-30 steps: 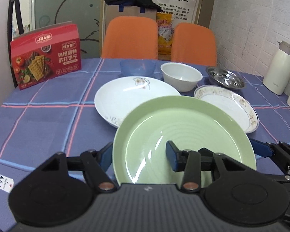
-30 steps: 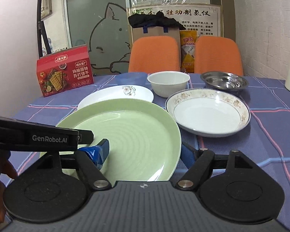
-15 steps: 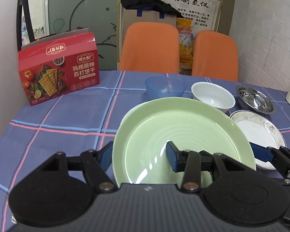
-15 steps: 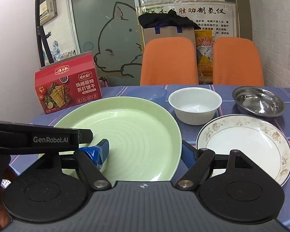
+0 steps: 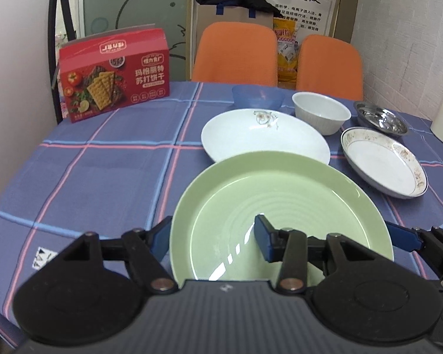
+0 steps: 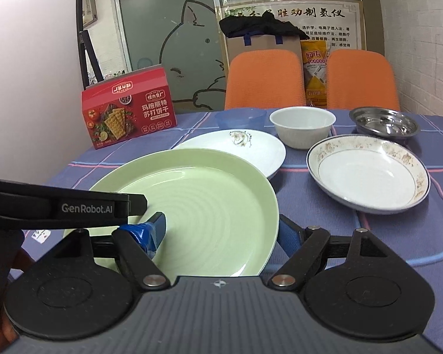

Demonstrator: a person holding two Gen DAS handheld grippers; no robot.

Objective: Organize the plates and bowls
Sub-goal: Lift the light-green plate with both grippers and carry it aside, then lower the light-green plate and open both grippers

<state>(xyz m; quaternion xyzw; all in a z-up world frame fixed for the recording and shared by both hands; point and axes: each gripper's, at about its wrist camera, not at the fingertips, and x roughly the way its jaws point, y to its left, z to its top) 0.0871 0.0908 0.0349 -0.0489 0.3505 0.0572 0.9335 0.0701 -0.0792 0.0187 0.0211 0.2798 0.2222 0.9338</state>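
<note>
At the upper left of my left view stands the red cracker box [image 5: 114, 74]. My left gripper [image 5: 212, 237] clasps the green plate [image 5: 280, 215] by its near left rim, low in the frame. My right gripper [image 6: 221, 230] straddles the plate's right rim, its jaws opening. Beyond lie the white plate [image 5: 265, 135], white bowl [image 5: 321, 115] and patterned dish [image 5: 384, 162].

"GenRobot.AI" on left tool [image 6: 59, 208]; "苏打饼干" on red box [image 6: 129, 112].
</note>
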